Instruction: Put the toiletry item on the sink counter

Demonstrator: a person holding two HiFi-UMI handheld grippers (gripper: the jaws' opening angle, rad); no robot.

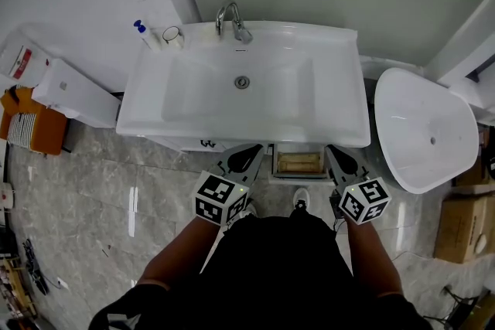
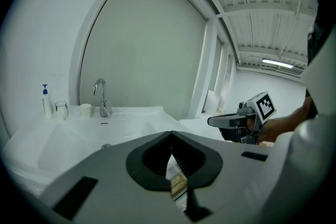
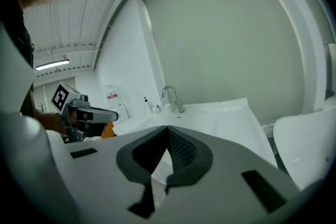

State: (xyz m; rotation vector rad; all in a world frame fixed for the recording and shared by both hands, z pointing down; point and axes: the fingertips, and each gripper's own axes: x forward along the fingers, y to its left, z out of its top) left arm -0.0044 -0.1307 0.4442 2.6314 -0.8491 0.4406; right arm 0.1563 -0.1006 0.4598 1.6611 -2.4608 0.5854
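White pump bottle with blue cap (image 1: 141, 31), upright at 10 o'clock on the white ceramic sink counter (image 1: 348, 89), just beside a clear glass tumbler (image 1: 172, 35); chrome tap (image 1: 230, 19) at 12 o'clock. No legible print on the bottle in the head view. Red-and-white sticker (image 1: 21, 62) at 9 o'clock, too small to read. Left gripper (image 1: 249, 153) and right gripper (image 1: 335, 154) at 6 o'clock, below the counter's front edge, well apart from the bottle. Each topped by a cube of black-and-white square markers (image 1: 222, 199).

In the left gripper view: grey jaws together at the tips, nothing clamped, nothing touched. Bottle far off at 9 o'clock, beside the tumbler and a small white cup (image 2: 85, 109); label unreadable.

In the right gripper view: jaws likewise pressed together and empty. Bottle tiny at the tap's 9 o'clock, on the counter's far corner. Sticker further toward 9 o'clock, wording illegible.
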